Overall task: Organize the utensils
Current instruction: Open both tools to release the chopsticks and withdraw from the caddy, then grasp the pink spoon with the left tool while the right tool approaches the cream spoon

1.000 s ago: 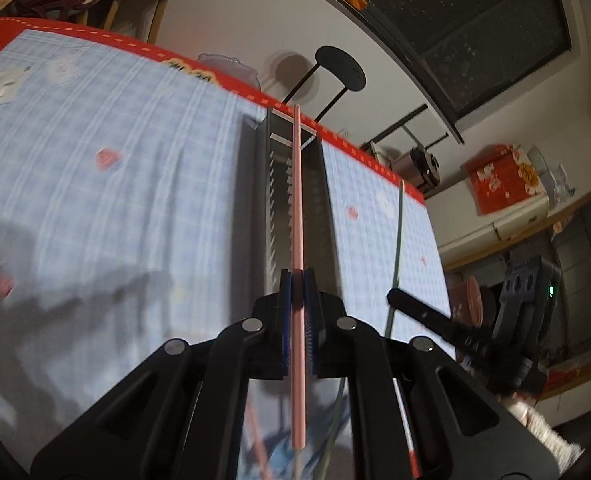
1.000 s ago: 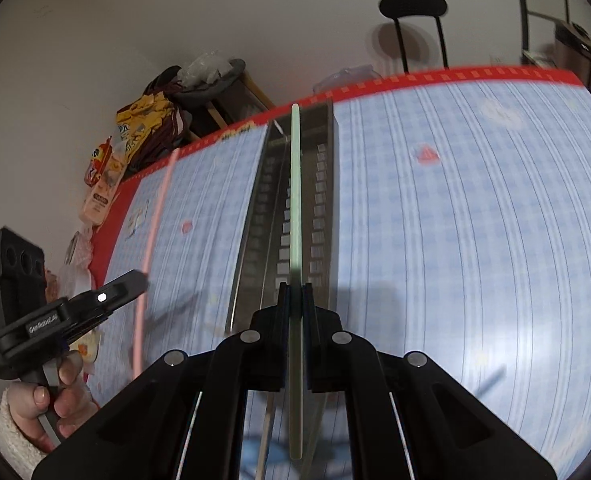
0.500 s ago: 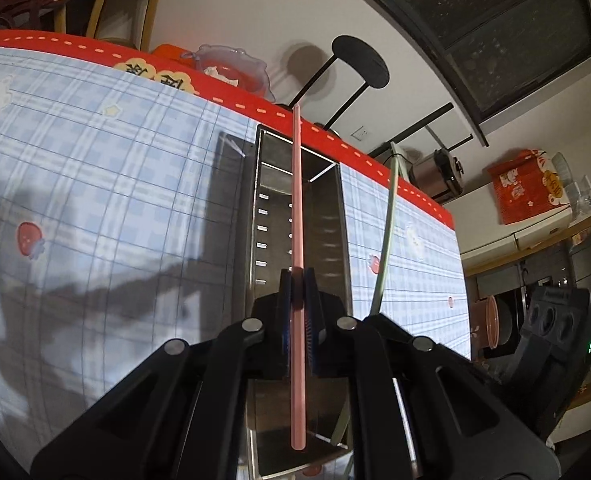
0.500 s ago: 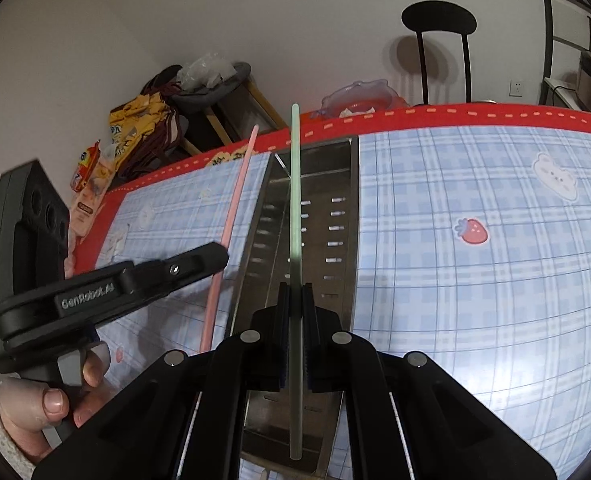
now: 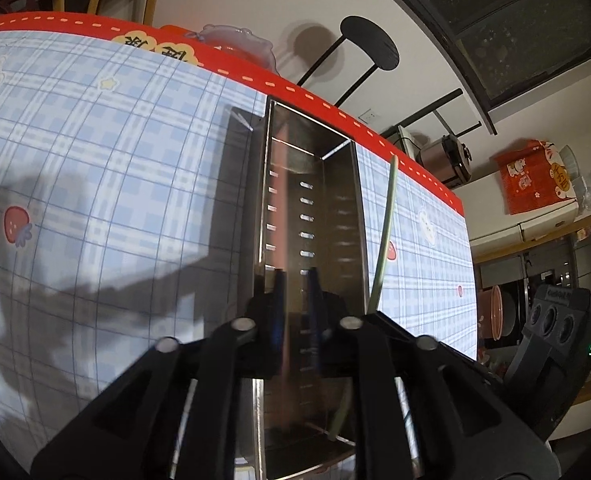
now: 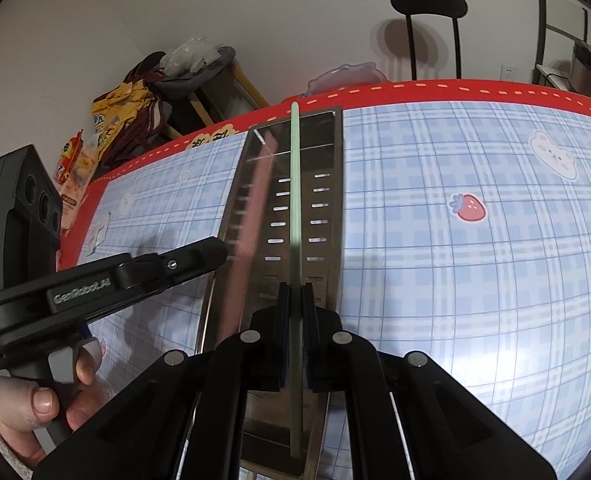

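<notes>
Two thin chopsticks are in play: the pale green chopstick is clamped in your right gripper, over the slotted stainless-steel utensil tray; the blurred pink chopstick lies loose between your left gripper, whose jaws have just been opening. One tray sits on the blue-checked, red-bordered tablecloth; one black chair stands behind.

Shiny metal, matt plastic
I saw a glossy slotted steel tray, smooth printed tablecloth, matt black plastic grippers.
</notes>
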